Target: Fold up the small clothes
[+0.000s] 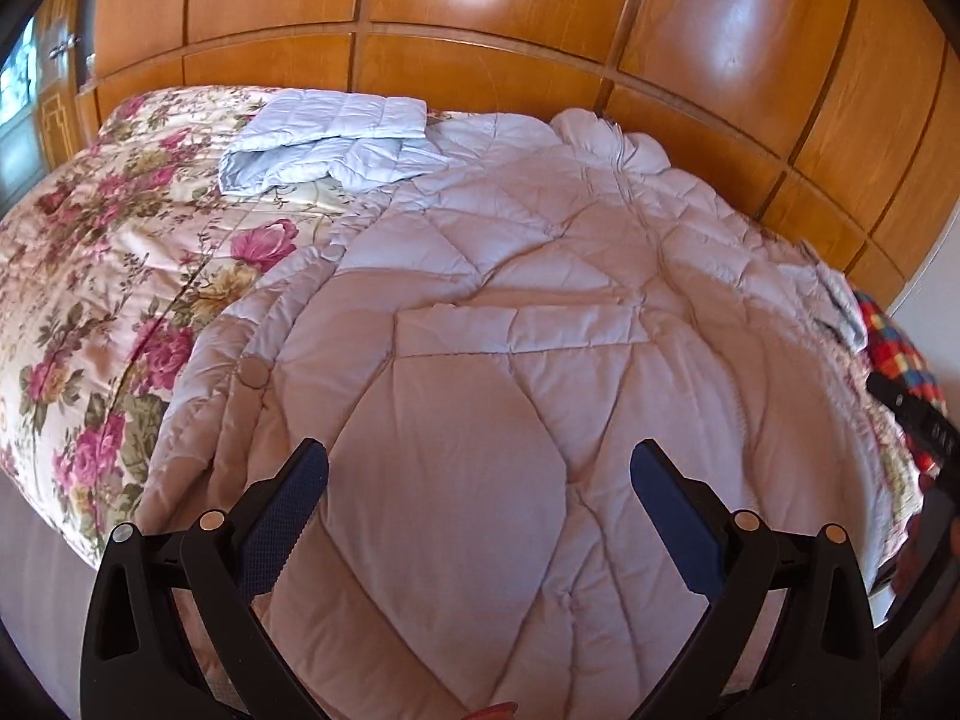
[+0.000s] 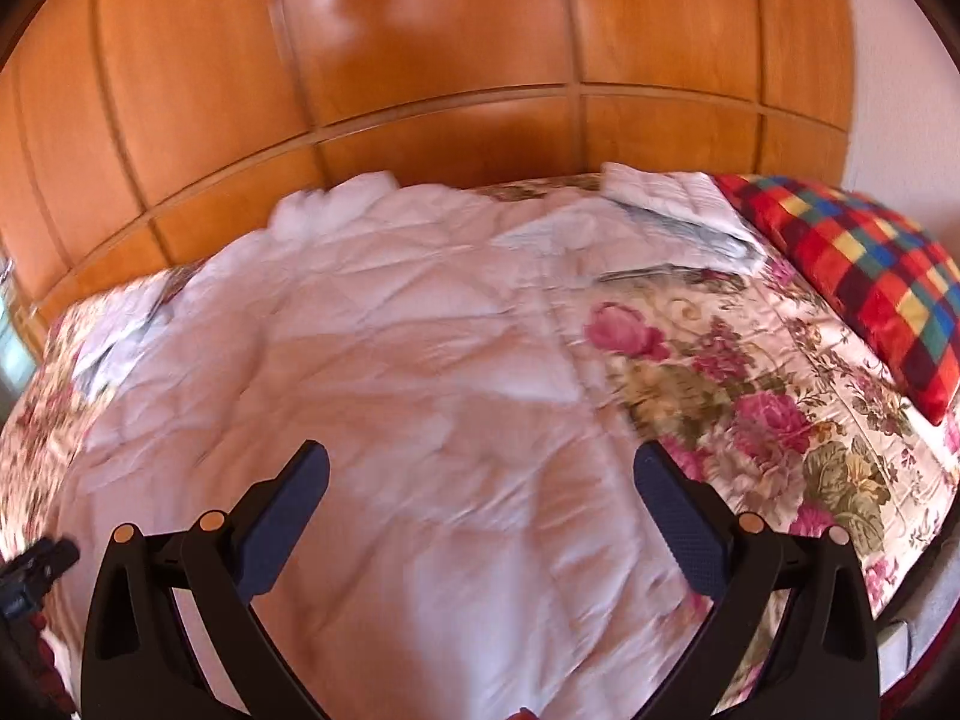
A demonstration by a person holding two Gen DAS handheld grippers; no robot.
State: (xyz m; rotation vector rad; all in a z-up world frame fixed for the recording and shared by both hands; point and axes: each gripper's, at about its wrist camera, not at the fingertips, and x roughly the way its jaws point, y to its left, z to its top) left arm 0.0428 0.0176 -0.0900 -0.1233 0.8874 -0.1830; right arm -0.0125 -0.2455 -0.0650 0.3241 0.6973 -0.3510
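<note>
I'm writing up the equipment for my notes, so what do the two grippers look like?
Both look alike. The left gripper and the right gripper each have two black plastic arms with open cut-outs, dark blue textured pads on the inner faces, and round copper-coloured pins at the joints. No cables or sleeves show.

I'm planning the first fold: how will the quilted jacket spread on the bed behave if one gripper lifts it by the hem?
The quilted jacket will probably be floppy: it lies flat and creased on the floral bedspread, so it should drape from the pinch. Its puffy padded panels suggest it is light for its bulk. The smooth shell may slip between the open left gripper fingers.
</note>
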